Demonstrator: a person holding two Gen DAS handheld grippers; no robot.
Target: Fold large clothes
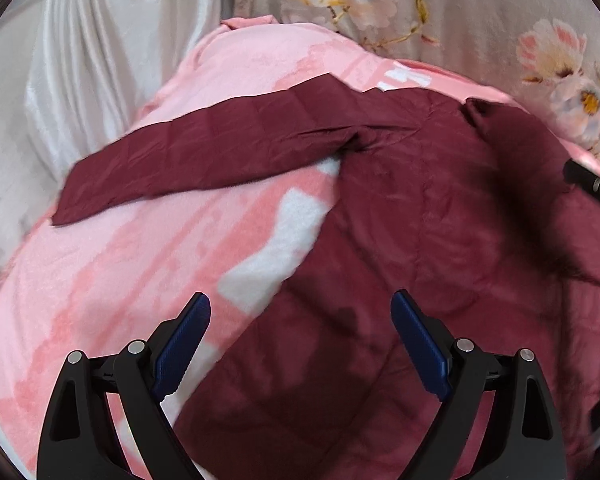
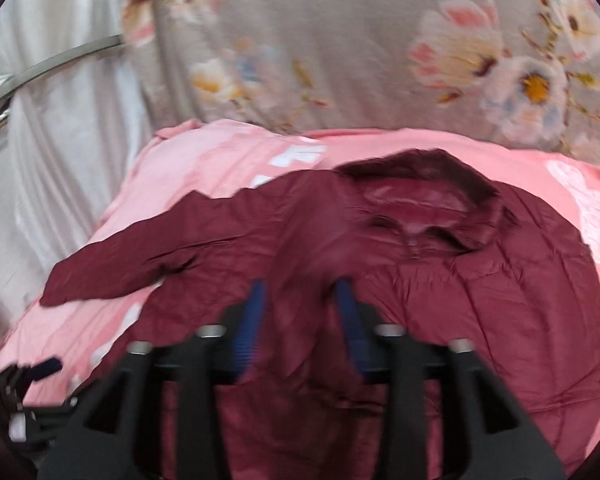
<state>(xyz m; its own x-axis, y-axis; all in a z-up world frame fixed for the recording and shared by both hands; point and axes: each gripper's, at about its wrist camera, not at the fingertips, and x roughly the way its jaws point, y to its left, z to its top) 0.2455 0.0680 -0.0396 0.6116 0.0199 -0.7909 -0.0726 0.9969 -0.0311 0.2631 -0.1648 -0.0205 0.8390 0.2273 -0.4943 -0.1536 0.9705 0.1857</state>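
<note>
A maroon quilted jacket (image 1: 420,240) lies spread on a pink blanket (image 1: 120,272), one sleeve (image 1: 204,152) stretched out to the left. My left gripper (image 1: 302,308) hovers open over the jacket's left edge, nothing between its blue pads. In the right wrist view the jacket (image 2: 480,300) shows its dark furry collar (image 2: 420,172) at the far end and the sleeve (image 2: 132,256) at left. My right gripper (image 2: 302,300) is blurred above the jacket's middle, jaws apart with no fabric pinched. The left gripper (image 2: 32,372) shows at that view's lower left.
A grey floral cloth (image 2: 340,60) lies beyond the blanket. White satin fabric (image 2: 60,140) drapes down on the left, with a metal bar (image 2: 60,56) across it. A black part of the right tool (image 1: 592,184) pokes in at the left wrist view's right edge.
</note>
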